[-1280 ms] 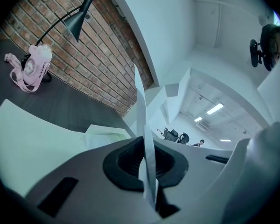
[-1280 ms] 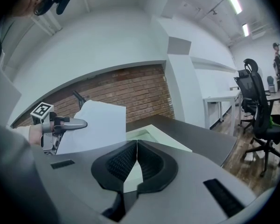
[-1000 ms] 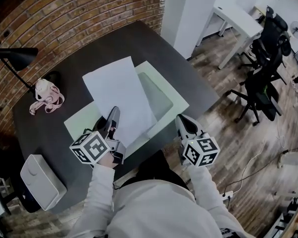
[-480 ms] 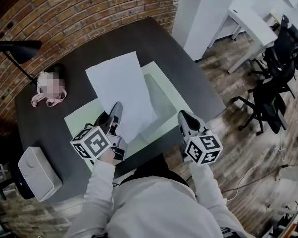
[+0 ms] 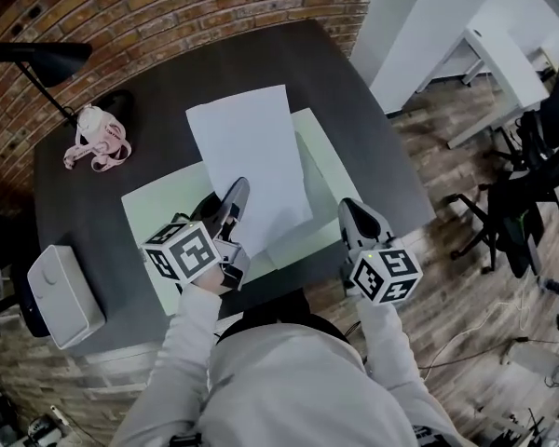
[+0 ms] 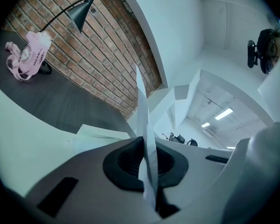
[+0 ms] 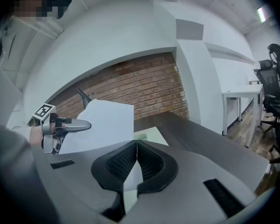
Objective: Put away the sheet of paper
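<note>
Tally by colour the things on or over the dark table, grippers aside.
White: 2 (flat rectangular sheet of paper, rounded plastic box)
Pale green: 1 (open flat folder)
Pink: 1 (small strapped pouch)
Black: 1 (desk lamp)
Total: 5

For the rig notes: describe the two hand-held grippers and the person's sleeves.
The left hand-held gripper and right hand-held gripper match: pale grey tapering bodies, black textured pads, each carrying a white cube with black square markers. The person's sleeves are light grey.

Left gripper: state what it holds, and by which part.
The sheet of paper, pinched by the left gripper at its near left edge.
</note>
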Available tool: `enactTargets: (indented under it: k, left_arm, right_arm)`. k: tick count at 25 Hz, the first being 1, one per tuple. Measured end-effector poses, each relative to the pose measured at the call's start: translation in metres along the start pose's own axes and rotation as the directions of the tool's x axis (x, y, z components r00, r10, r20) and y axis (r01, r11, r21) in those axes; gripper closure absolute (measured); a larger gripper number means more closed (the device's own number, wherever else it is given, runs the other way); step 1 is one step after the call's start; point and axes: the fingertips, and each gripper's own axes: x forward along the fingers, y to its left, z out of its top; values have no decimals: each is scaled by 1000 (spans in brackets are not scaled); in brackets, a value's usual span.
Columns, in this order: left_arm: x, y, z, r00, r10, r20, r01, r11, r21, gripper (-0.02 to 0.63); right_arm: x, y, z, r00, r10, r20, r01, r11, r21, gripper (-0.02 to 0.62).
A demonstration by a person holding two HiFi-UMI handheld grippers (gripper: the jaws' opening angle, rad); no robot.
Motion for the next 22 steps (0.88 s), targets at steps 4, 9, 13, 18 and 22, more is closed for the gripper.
enactTargets:
  k: [4, 9, 13, 18, 22]
  left_arm:
    - [7, 3, -14, 1000, -19, -3, 19, 1000, -9, 589]
    - [7, 17, -34, 1000, -5, -25, 4, 999, -35, 589]
    - [2, 31, -47, 998, 35, -46, -38, 997, -63, 589]
    - [-7, 55, -68, 984, 139, -112, -150, 984, -93, 589]
    - [-14, 66, -81, 972, 175, -157, -195, 973, -121, 589]
  right_arm:
    - [8, -1, -3, 999, 26, -21, -26, 1000, -6, 568]
    - [19, -1, -2, 998, 58, -40, -59, 998, -17, 568]
    - [28, 2, -3, 995, 84, -54, -85, 996, -18, 568]
    - [37, 9, -8, 990, 121, -74, -122, 992, -13, 568]
    - [42, 15, -12, 986, 142, -88, -144, 990, -11, 568]
